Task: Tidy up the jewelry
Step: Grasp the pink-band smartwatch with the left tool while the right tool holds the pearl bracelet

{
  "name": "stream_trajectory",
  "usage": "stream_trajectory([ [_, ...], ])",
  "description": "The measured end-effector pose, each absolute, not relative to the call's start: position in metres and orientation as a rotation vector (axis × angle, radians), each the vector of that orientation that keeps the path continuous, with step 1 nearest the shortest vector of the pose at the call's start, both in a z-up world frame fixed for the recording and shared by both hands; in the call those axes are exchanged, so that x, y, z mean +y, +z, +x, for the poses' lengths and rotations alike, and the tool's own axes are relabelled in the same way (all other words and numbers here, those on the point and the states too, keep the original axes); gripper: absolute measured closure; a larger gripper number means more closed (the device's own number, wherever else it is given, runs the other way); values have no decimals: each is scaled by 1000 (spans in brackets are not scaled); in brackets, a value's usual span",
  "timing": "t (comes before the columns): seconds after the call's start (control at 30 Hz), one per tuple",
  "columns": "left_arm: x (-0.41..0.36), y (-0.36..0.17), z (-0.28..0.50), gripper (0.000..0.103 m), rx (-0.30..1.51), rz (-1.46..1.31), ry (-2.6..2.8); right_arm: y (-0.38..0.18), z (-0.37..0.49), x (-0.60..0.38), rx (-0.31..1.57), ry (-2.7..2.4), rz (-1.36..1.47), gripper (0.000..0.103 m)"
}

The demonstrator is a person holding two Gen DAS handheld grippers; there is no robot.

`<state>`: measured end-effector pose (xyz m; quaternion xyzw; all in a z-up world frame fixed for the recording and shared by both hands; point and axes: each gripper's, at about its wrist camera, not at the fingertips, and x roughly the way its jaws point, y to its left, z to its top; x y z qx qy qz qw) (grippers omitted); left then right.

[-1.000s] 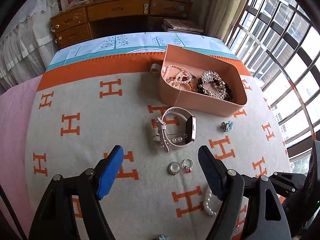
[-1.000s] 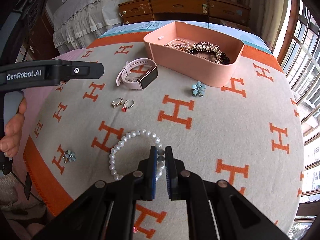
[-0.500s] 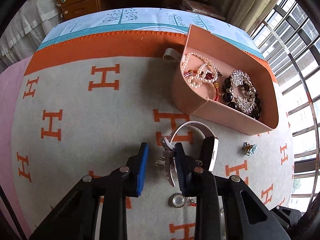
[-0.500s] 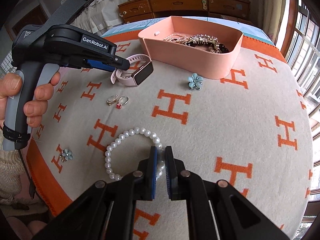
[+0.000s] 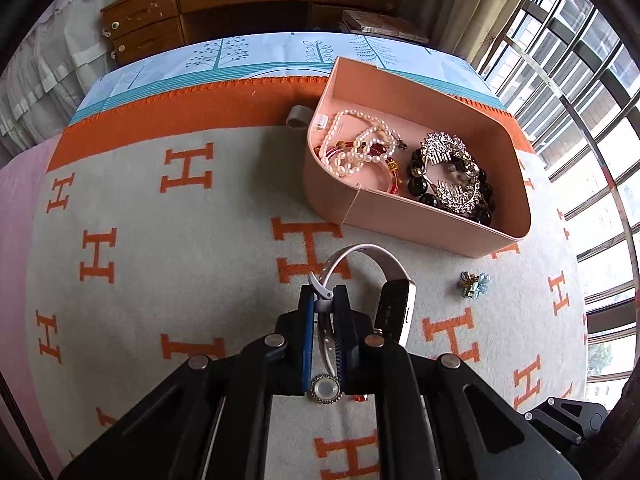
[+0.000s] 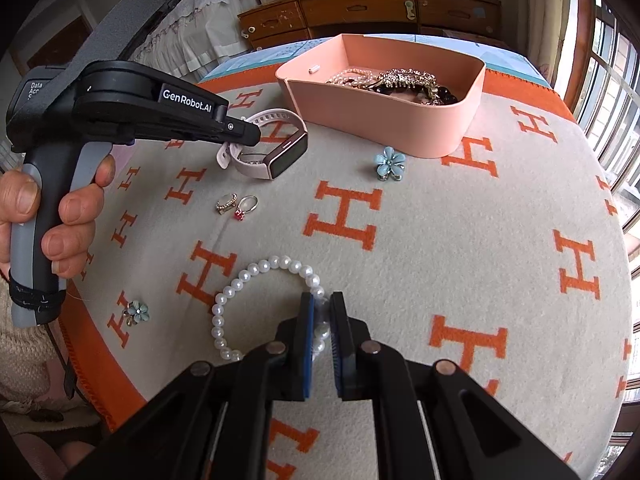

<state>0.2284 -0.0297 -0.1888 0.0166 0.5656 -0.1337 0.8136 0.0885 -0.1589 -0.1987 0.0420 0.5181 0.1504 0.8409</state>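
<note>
A pink box (image 5: 420,216) is seen on the far right of the H-patterned blanket (image 5: 160,248). Inside it, white pearl strands (image 5: 352,148) are tangled with red beads at the left, while a crystal hair comb (image 5: 448,168) and dark round beads (image 5: 424,196) are piled at the right.

On the blanket, from left to right in the right wrist view, a small blue flower clip (image 6: 137,312), two rings (image 6: 238,204), the pale pink watch (image 6: 272,148), a pearl bracelet (image 6: 240,288) and a larger blue flower clip (image 6: 389,164) are laid out.

The left gripper (image 5: 323,304) is closed on the watch's strap near its buckle; a second ago its jaws stood wide apart well short of the watch, and it has since been brought forward and down over it. The right gripper (image 6: 320,312) is clamped on the near right side of the pearl bracelet, unchanged from before.
</note>
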Motion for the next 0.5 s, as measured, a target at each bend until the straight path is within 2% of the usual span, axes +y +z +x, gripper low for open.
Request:
stream_trajectory([
  [0.5, -57, -196, 191, 96, 1261, -10, -446, -201, 87, -169, 1099, 332, 158, 95],
])
